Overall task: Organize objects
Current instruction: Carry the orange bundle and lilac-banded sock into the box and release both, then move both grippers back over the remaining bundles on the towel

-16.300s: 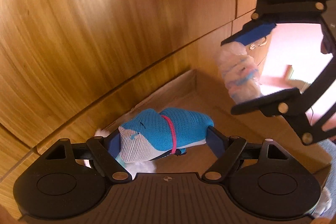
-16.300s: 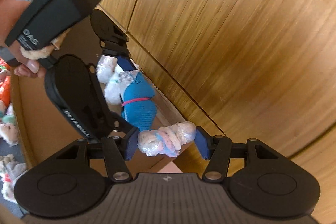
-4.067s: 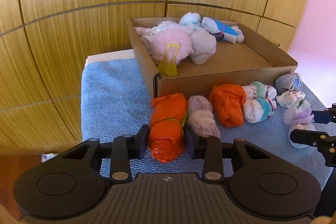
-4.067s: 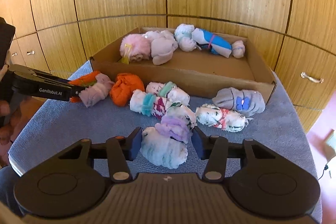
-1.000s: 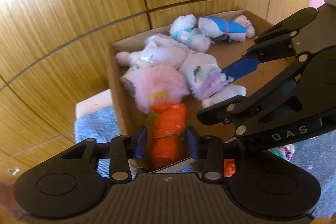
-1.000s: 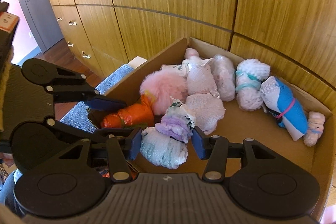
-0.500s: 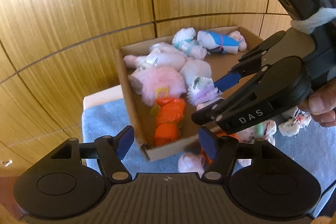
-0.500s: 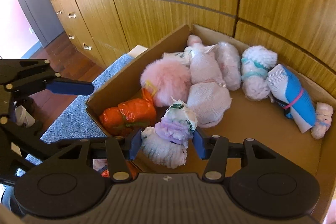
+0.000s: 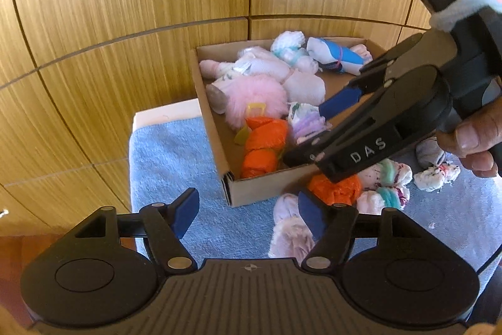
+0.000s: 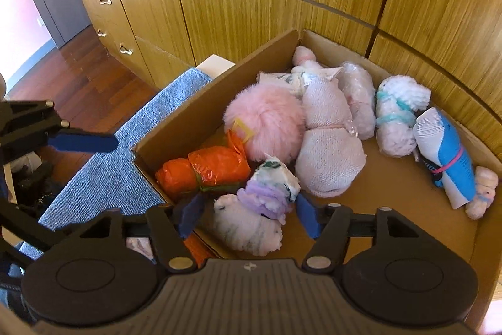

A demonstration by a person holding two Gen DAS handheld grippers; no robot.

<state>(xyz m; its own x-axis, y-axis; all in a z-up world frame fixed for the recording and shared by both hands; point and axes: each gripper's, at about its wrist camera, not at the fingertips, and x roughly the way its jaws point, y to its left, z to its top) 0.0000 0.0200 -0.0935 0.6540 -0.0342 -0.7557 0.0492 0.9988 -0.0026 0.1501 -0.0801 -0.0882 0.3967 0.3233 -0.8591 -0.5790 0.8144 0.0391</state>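
**Two bundles land in the box as both grippers let go**

A second ago each gripper was clamped on a rolled bundle; now both have let go. The left gripper point(image 9: 248, 214) stands empty with its jaws parted over the blue towel point(image 9: 163, 153), and the orange bundle point(image 10: 204, 170) it carried lies in the near corner of the cardboard box point(image 10: 175, 127), just beside the fluffy pink pom-pom point(image 10: 266, 121). The right gripper point(image 10: 246, 214) is opening its jaws: the white-and-lilac bundle point(image 10: 257, 209) sits between the pads with a gap showing on either side, so it appears released, though whether it rests fully on the box floor is hard to tell from this angle. That puts two more items with the ones already stowed, among them the blue-and-white sock roll point(image 10: 445, 153) along the back wall.

The left wrist view shows what the right one cannot: several bundles wait outside on the towel in front of the box, including an orange one point(image 9: 335, 189), a pale pink one point(image 9: 290, 228) and a few white, teal-banded rolls point(image 9: 389, 184). Sorting is therefore well along but unfinished. The right wrist view alone shows the box's interior plainly, with bare floor remaining on its right half.
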